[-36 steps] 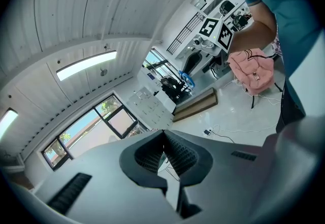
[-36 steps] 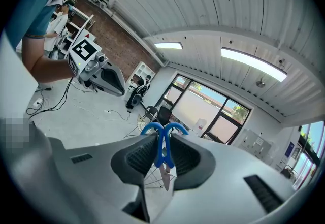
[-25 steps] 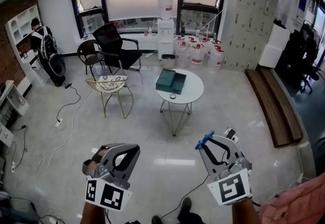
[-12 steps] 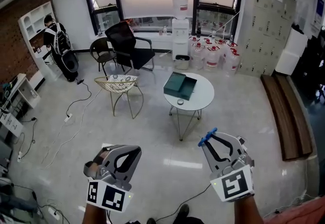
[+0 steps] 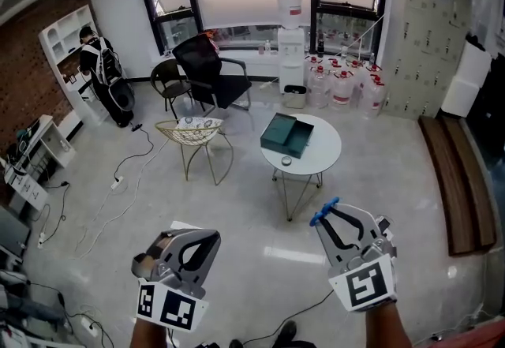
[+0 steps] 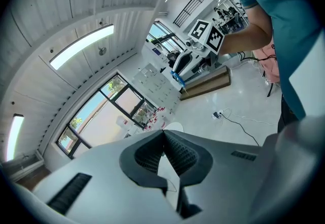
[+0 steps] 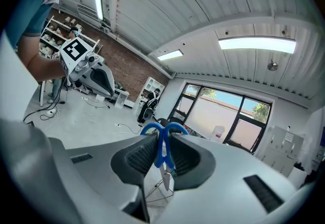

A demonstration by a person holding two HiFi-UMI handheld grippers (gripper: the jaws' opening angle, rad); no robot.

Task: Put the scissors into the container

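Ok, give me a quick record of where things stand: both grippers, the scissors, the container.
right gripper: shut on the scissors, blue handles poking out past the tips
left gripper: shut, nothing between the jaws
container: dark green, open, on the round white table
position: both grippers held over bare floor, apart from the table
scissors in container: not yet

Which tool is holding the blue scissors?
The right tool: the blue scissors are pinched between its jaws. The left tool is shut with nothing in it.
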